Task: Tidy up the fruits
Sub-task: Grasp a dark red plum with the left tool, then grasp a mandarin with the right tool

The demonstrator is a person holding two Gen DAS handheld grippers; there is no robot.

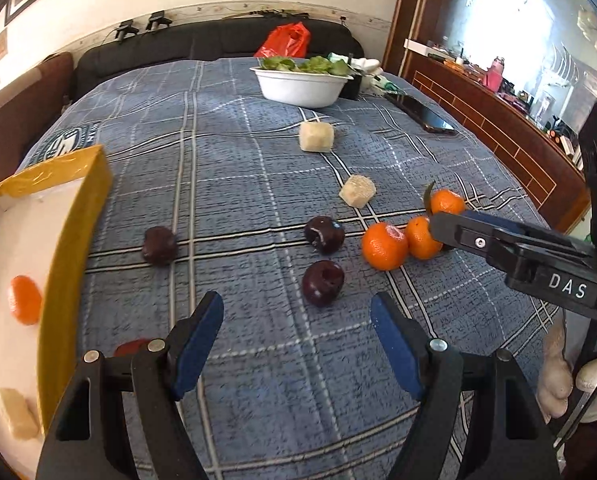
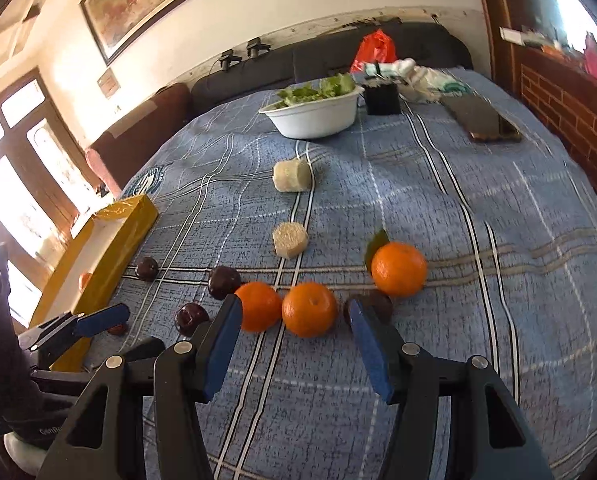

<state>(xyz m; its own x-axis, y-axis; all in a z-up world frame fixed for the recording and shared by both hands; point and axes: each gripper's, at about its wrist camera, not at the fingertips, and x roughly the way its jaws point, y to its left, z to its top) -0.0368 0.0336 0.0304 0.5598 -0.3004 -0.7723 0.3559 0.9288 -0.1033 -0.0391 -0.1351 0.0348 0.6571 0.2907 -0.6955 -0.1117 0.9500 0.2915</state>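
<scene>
On the plaid cloth (image 2: 438,208): right gripper (image 2: 296,320), jaws apart and empty, lined up on middle orange (image 2: 309,309) for boxing; left gripper (image 1: 298,316) likewise open, empty.

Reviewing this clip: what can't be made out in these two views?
- Yellow box: left wrist view cuts it at the frame edge, so its full contents are unknown.
- Small red thing: mostly hidden behind the left gripper.
- Dark fruit: partly hidden behind the right gripper fingers.
- Phone: blurred, screen unreadable.
</scene>
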